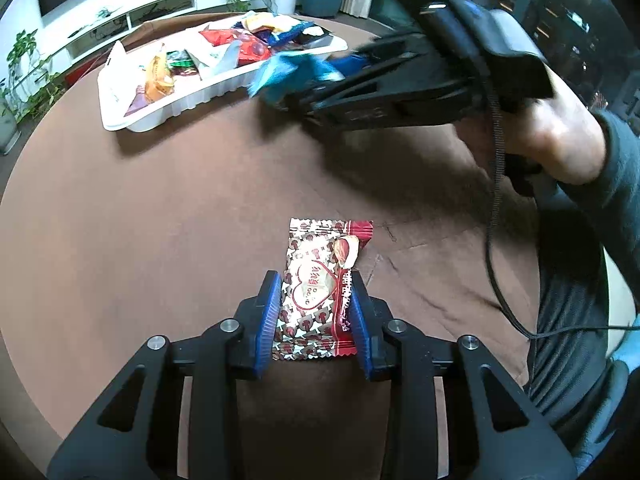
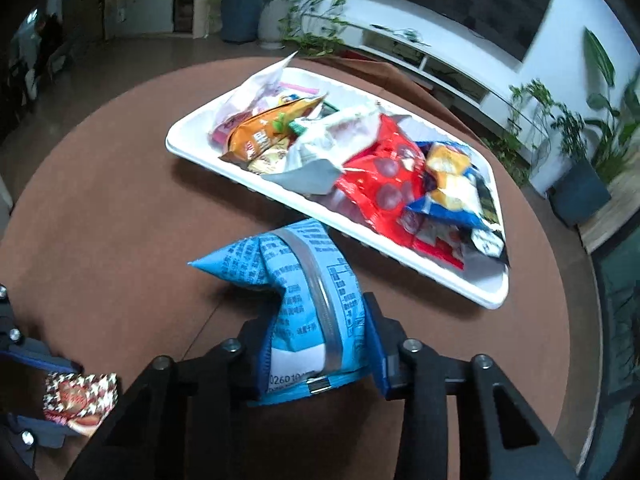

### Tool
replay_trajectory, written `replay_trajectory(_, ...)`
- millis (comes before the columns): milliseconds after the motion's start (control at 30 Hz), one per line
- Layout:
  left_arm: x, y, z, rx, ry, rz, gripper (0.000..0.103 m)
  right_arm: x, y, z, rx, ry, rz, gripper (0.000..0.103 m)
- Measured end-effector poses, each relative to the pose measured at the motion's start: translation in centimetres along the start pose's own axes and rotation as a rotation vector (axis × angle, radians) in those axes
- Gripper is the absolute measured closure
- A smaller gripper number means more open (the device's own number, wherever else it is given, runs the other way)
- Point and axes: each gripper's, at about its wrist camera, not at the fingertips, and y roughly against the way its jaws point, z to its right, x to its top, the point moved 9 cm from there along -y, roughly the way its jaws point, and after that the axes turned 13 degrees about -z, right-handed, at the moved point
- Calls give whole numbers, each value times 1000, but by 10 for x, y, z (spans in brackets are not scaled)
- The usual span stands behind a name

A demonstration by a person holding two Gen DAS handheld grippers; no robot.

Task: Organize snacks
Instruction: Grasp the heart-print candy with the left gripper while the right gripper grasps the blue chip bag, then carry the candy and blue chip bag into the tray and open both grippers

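Note:
My left gripper is shut on a red and silver candy packet with a heart print, held over the brown round table. That packet also shows at the lower left of the right wrist view, between the left gripper's blue pads. My right gripper is shut on a crumpled blue snack bag near the tray's near edge. In the left wrist view the same blue bag sticks out of the right gripper, close to the white tray.
The white tray holds several snack packets, among them an orange one and a red one. A person's hand and sleeve hold the right gripper. Potted plants, a white cabinet and a dark screen stand beyond the table.

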Motion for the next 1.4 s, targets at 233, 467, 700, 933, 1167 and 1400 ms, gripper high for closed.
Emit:
replay_trajectory(233,-7,10,-5,-27,47,47,76,-34,35,12,188,-227,91,66)
replay_trajectory(467,-11,14,0,-36,71,62,77,-61,52,14,296,-367,140,66)
replay_trajectory(700,-6,23,0,-44,102,102,77,-78,60,23,365,-461,160,67)
replay_trajectory(933,9,41,-6,-101,146,156,77,-83,72,42,412,-527,193,67)
replay_trajectory(1167,43,72,-31,-113,189,237,77,-73,94,72,433,-583,245,67)
replay_trajectory(1400,104,107,-66,-94,210,314,77,-32,116,96,421,-564,289,67)
